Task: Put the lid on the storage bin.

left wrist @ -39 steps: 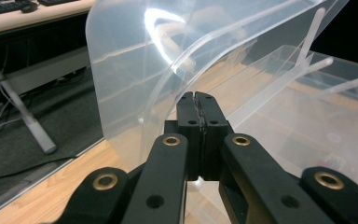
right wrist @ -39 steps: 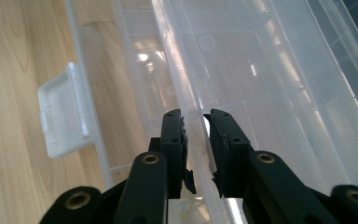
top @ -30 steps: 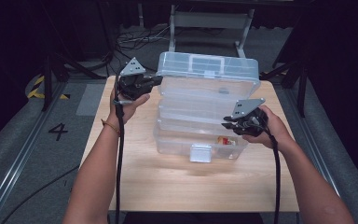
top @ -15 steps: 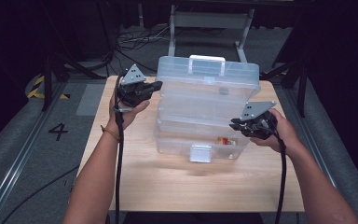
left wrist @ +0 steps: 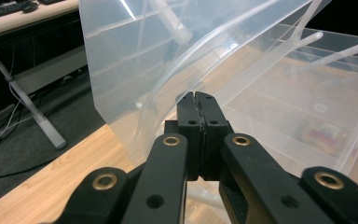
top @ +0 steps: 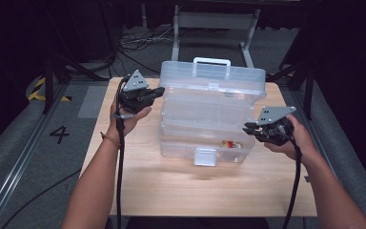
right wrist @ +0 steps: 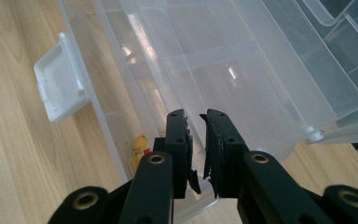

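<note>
Wood: pale plank table (top: 138, 191), nearest me, both forearms coming in over its front edge.
Latch: white clip (top: 205, 156) on the front wall of the clear plastic toolbox (top: 205, 119), ahead of both sets of fingers and between them; in the right gripper view the same clip (right wrist: 60, 88) hangs off the box's front, to the left of the jaws.
Right gripper (top: 251, 129): at the box's right front corner, its tips just beside the clear wall. In its own view the right gripper (right wrist: 196, 122) shows a narrow gap between the pads with nothing in it, so released, though nearly closed; the jaws have just been closing a little.
Small item: a yellow-and-red thing (top: 228, 144) lies in the bottom compartment, just left of the right fingertips.
Trays: the clear tiers stand fanned open, stepped upward toward the back.
Left gripper (top: 158, 90): farther back, at the box's upper left edge. In its own view the left gripper (left wrist: 197, 97) has its pads clenched together, tips at the curved clear edge; whether they pinch that edge I cannot tell.
Handle: white (top: 211, 62), on the raised lid beyond both grippers.
</note>
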{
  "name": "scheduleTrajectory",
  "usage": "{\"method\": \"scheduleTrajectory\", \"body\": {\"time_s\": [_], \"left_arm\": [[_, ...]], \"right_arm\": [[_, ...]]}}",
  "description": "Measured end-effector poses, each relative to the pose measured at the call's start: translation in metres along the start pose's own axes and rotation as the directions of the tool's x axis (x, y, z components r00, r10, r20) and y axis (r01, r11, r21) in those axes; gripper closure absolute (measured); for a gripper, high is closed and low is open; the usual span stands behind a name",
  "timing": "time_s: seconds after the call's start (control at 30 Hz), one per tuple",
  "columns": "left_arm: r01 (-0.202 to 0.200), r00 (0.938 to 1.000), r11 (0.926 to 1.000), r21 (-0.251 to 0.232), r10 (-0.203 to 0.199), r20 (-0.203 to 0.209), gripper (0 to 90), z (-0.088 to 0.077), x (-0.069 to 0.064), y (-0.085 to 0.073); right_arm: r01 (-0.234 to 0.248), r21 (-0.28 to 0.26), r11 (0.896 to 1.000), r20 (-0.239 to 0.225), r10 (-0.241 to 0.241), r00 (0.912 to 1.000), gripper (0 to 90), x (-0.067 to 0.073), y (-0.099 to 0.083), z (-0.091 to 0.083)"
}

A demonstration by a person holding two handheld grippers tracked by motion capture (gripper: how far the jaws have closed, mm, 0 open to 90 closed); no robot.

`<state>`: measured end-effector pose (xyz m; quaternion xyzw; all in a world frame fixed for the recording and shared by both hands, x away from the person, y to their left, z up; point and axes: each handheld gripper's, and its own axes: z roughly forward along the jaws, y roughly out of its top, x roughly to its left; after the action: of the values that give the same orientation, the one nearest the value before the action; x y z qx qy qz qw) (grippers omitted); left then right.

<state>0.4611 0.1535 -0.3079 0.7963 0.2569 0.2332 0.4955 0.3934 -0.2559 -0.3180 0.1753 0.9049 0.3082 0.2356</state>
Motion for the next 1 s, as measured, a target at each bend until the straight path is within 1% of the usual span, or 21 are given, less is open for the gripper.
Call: {"method": "scheduleTrajectory", "body": {"time_s": [0.1,0.13,0.23,0.3,0.33,0.37,0.43,0.53,0.57,0.67,0.77,0.83,0.87,1.0], "left_arm": [[0.005,0.9999,0.9999,-0.01,-0.005,0.012,89.7,-0.002,-0.001,0.001],[-0.003,1.0,0.9999,-0.01,0.003,0.008,89.7,-0.002,-0.002,0.0],[0.0,1.0,1.0,-0.006,0.0,0.01,89.6,-0.003,-0.003,0.0],[-0.007,1.0,1.0,0.001,0.007,0.003,89.6,-0.003,-0.004,0.0],[-0.009,0.9999,1.0,0.004,0.009,0.01,89.6,-0.003,-0.005,-0.001],[-0.021,0.9998,0.9997,0.015,0.021,0.003,89.6,-0.004,-0.006,-0.001],[-0.025,0.9997,0.9995,0.019,0.025,0.007,89.6,-0.005,-0.007,-0.002],[-0.027,0.9996,0.9995,0.016,0.027,0.01,89.6,-0.006,-0.008,-0.005],[-0.041,0.9992,0.999,0.016,0.041,0.005,89.6,-0.007,-0.01,-0.007],[-0.04,0.9991,0.9991,0.014,0.04,0.01,89.7,-0.007,-0.011,-0.01],[-0.035,0.9992,0.9993,0.015,0.034,0.018,89.7,-0.007,-0.011,-0.014],[-0.053,0.9984,0.9982,0.03,0.052,0.025,89.8,-0.008,-0.012,-0.015],[-0.055,0.9982,0.9979,0.034,0.054,0.026,89.8,-0.008,-0.013,-0.016],[-0.065,0.9976,0.9966,0.051,0.063,0.029,89.8,-0.008,-0.017,-0.019]], "right_arm": [[-0.01,0.005,1.0,0.001,0.01,1.0,79.9,0.0,-0.002,-0.001],[-0.008,0.008,1.0,0.006,0.008,1.0,80.0,0.0,-0.002,-0.002],[-0.015,0.008,1.0,0.003,0.015,0.9999,80.1,0.0,-0.003,-0.003],[-0.016,0.005,1.0,0.015,0.016,0.9998,81.1,0.001,-0.004,-0.005],[-0.018,0.0,1.0,0.017,0.018,0.9997,82.0,0.002,-0.005,-0.005],[-0.018,0.0,1.0,0.021,0.018,0.9996,82.3,0.003,-0.006,-0.005],[-0.016,0.005,1.0,0.023,0.016,0.9996,82.7,0.003,-0.006,-0.006],[-0.029,-0.002,1.0,0.025,0.029,0.9993,83.0,0.004,-0.007,-0.009],[-0.035,-0.006,0.999,0.025,0.036,0.9991,83.3,0.003,-0.009,-0.009],[-0.051,-0.016,0.999,0.019,0.051,0.9985,83.1,0.004,-0.011,-0.008],[-0.054,-0.022,0.998,0.021,0.055,0.9983,83.2,0.005,-0.014,-0.008],[-0.071,-0.035,0.997,0.02,0.072,0.9972,83.4,0.005,-0.018,-0.009],[-0.079,-0.04,0.996,0.018,0.08,0.9967,83.4,0.005,-0.019,-0.01],[-0.084,-0.043,0.996,0.02,0.085,0.9962,84.0,0.006,-0.022,-0.012]]}}
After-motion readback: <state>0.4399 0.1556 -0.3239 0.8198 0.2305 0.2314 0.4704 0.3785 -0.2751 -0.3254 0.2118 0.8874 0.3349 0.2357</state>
